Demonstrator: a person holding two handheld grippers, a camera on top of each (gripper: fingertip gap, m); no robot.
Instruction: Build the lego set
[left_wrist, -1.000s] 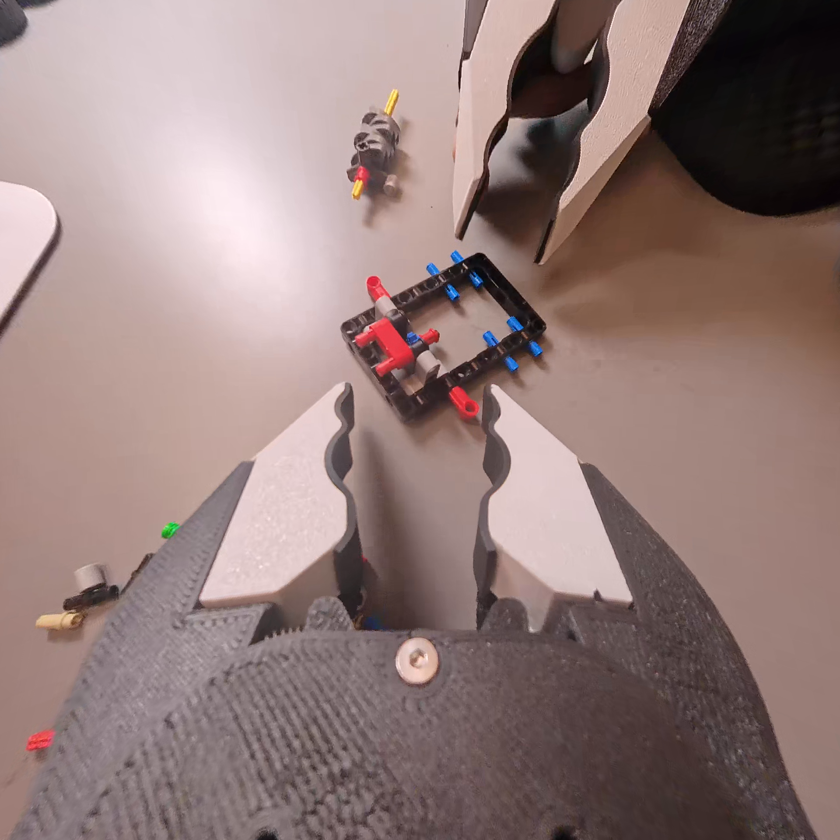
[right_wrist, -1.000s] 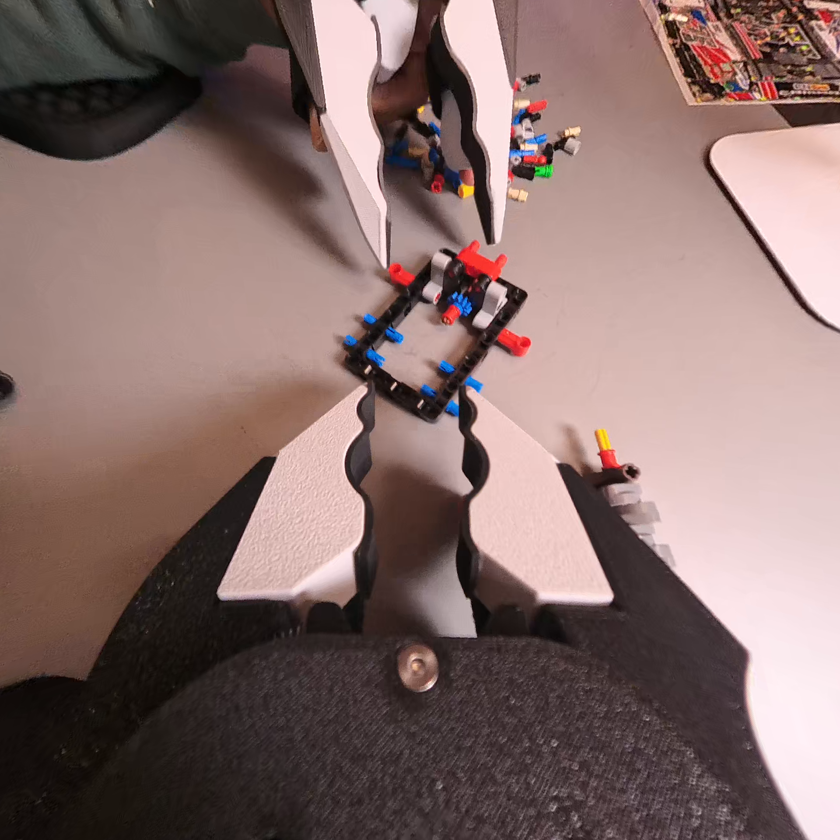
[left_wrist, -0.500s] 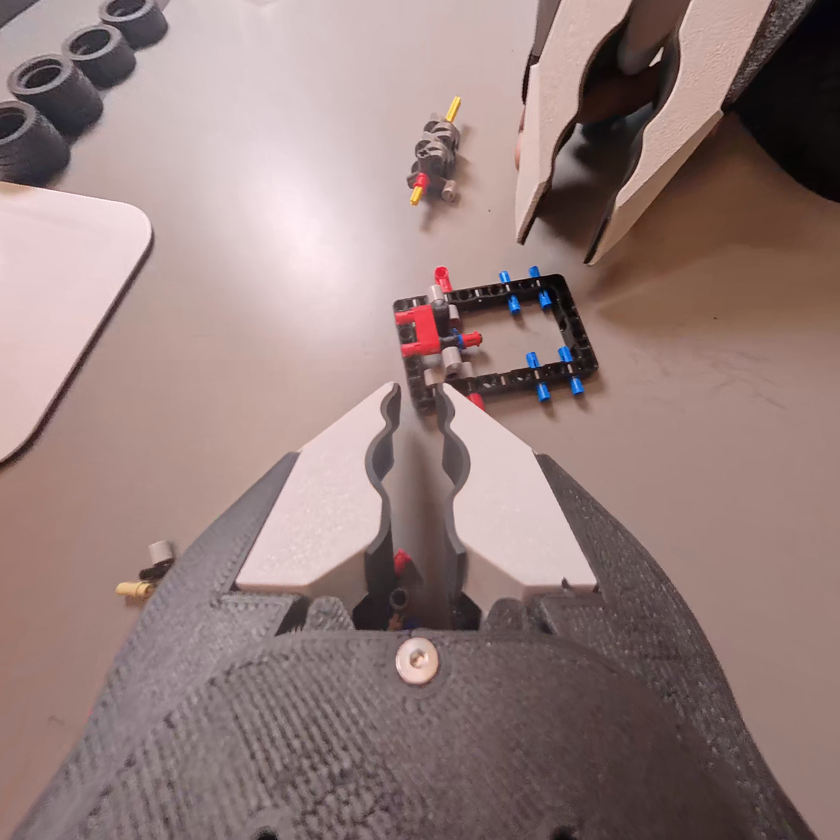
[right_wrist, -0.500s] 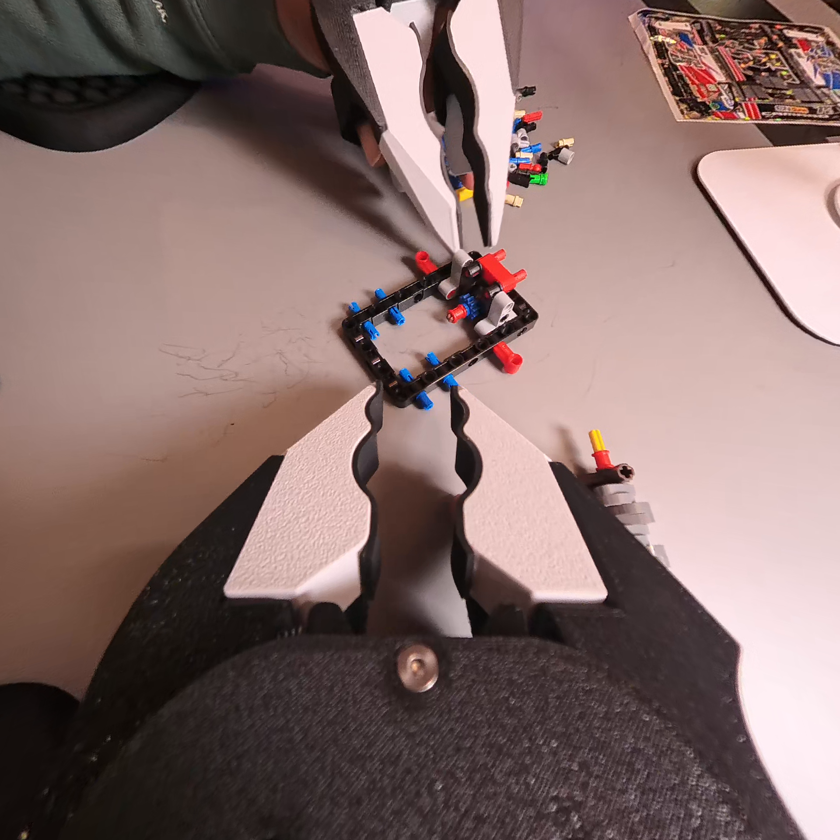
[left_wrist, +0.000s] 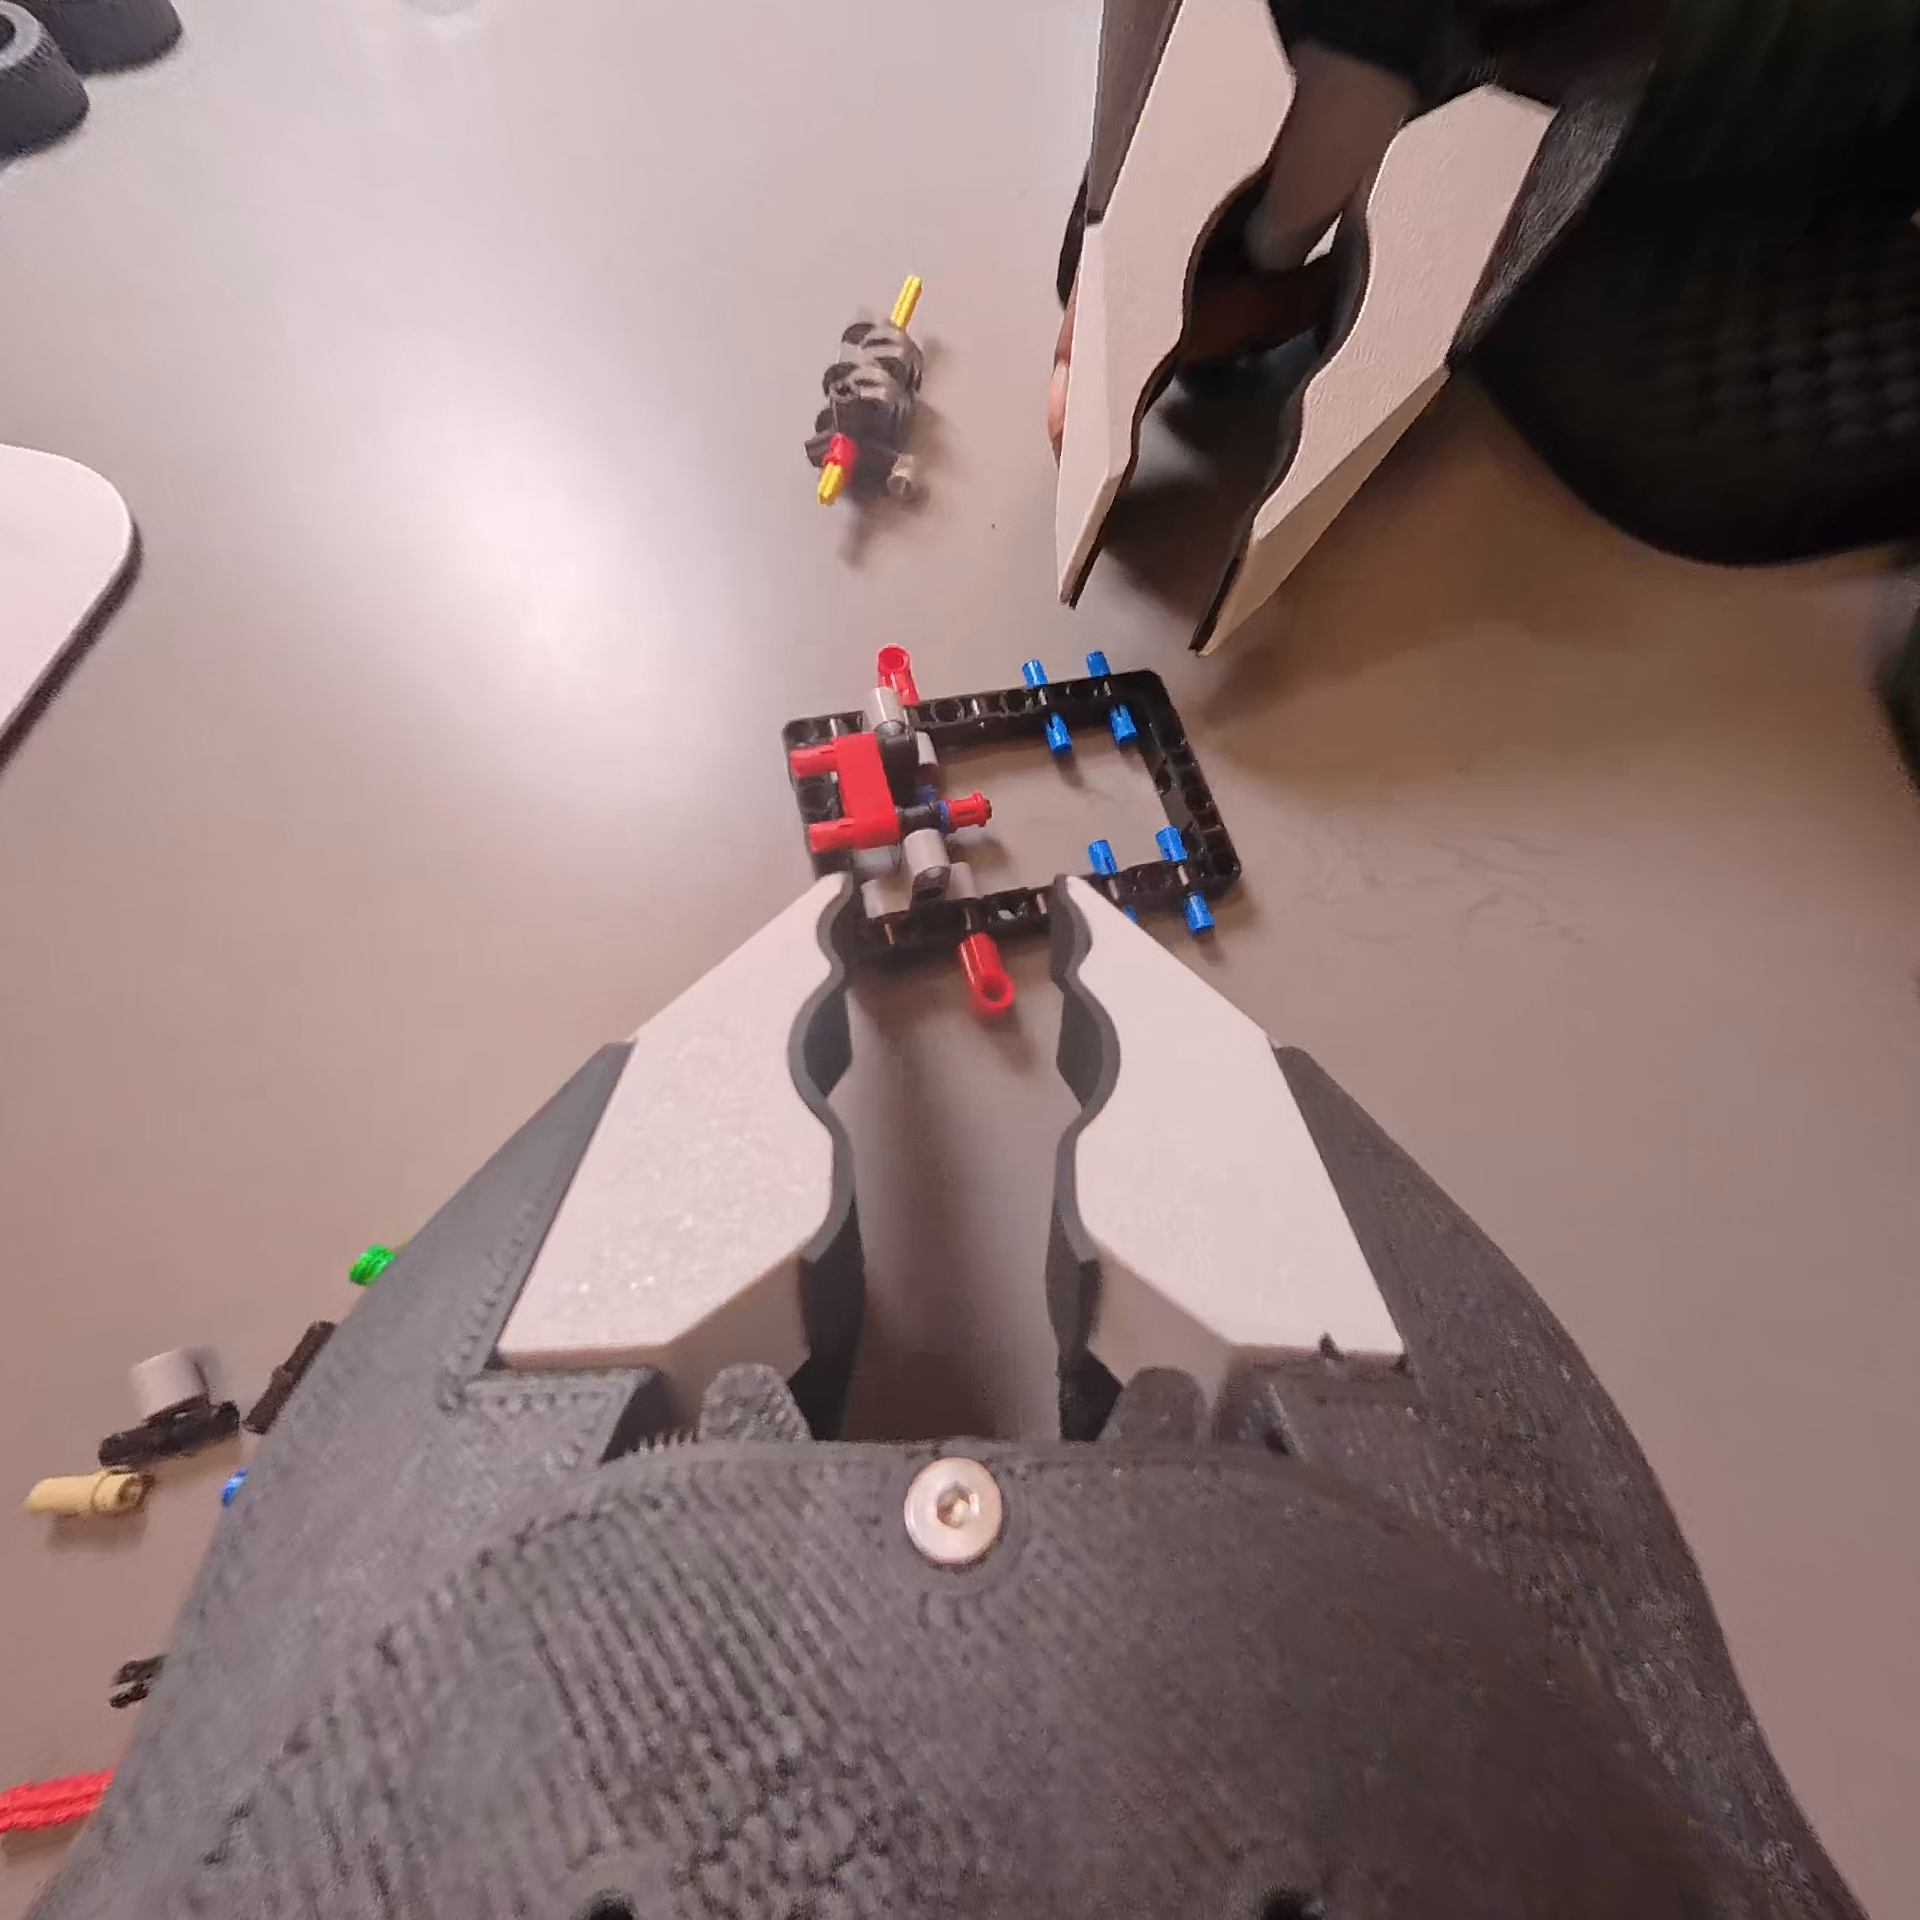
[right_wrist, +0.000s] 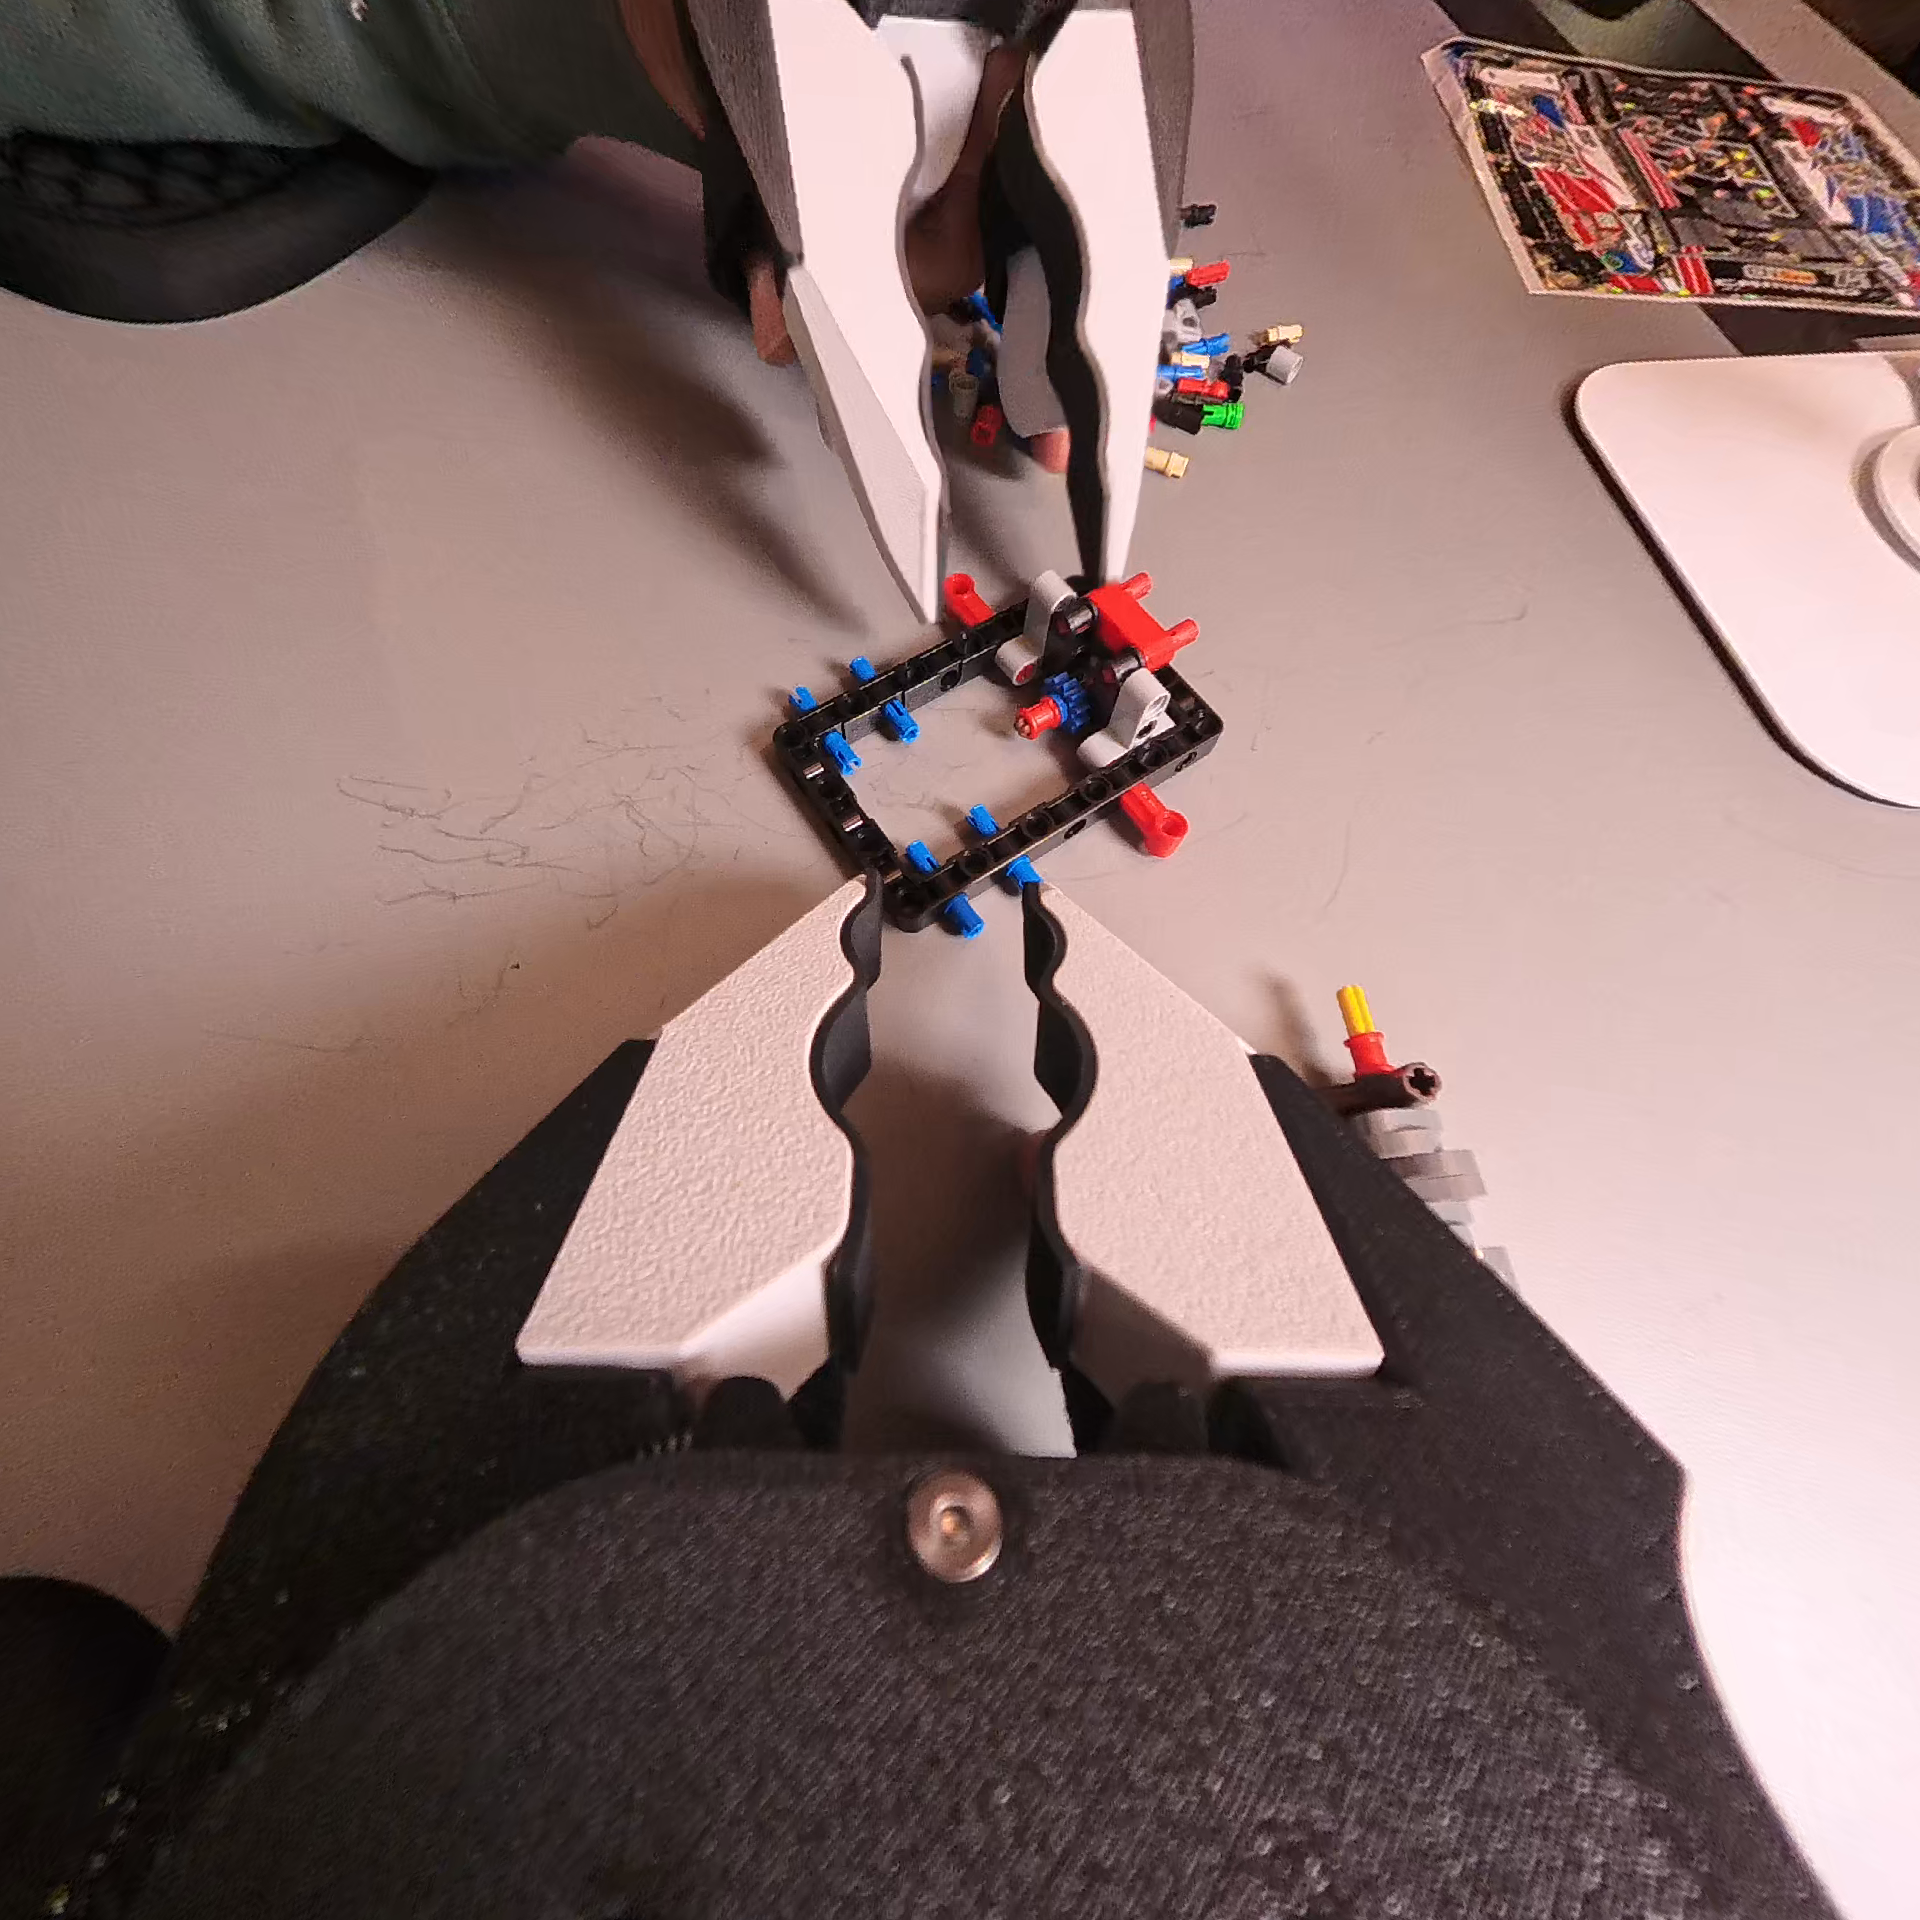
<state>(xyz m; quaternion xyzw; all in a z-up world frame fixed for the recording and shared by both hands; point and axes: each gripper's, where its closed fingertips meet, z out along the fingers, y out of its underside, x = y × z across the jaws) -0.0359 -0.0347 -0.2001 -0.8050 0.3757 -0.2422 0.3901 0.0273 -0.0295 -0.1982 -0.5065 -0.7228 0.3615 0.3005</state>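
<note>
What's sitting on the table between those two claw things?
The black frame with blue pins and a red-and-grey cluster lies flat between the left gripper and right gripper; the right wrist view shows it best.

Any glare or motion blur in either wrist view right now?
Left wrist view: soft glare patch on the table; right gripper and small axle assembly slightly smeared; black frame sharp. Right wrist view: even light, no glare, frame crisp.

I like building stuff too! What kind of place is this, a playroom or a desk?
Probably an office desk: a smooth grey tabletop, what looks like a white monitor stand, plus a printed sheet and loose pieces.
</note>
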